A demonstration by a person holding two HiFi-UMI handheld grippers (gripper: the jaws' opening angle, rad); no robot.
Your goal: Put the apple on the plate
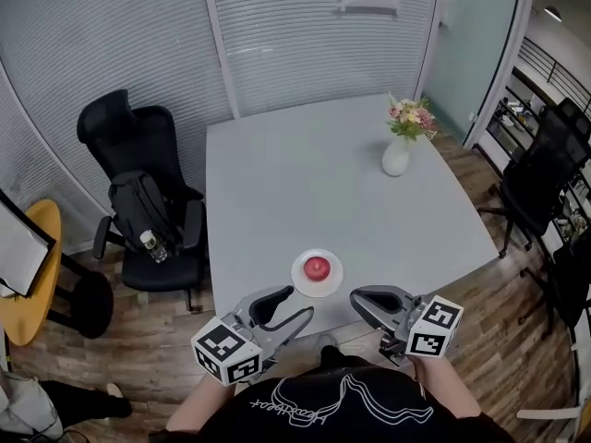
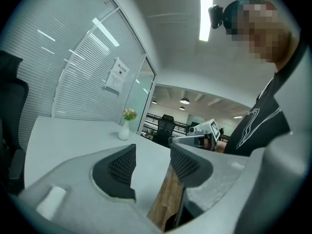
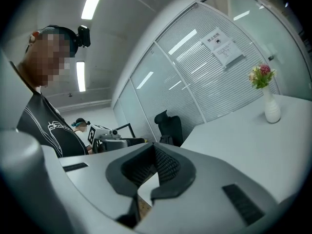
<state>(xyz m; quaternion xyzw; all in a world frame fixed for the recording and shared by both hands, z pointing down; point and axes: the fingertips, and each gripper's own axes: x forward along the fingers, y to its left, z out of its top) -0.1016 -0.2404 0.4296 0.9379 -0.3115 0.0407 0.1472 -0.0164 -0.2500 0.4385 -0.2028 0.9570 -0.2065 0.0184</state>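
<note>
A red apple [image 1: 317, 267] rests on a small white plate [image 1: 301, 282] close to the near edge of the grey table [image 1: 305, 173]. My left gripper [image 1: 290, 308] hovers off the table edge, just left of and nearer than the plate; it is open with nothing between its pads [image 2: 151, 152]. My right gripper [image 1: 358, 296] is held just right of the plate, also off the edge, its pads closed together on nothing [image 3: 154, 150]. Both grippers are apart from the apple. Neither gripper view shows the apple or the plate.
A white vase of flowers [image 1: 397, 155] stands at the table's far right. A black office chair [image 1: 138, 192] with a bottle [image 1: 153, 245] on its seat stands left of the table. More black chairs [image 1: 540, 173] are at the right, a yellow stool [image 1: 28, 275] at the far left.
</note>
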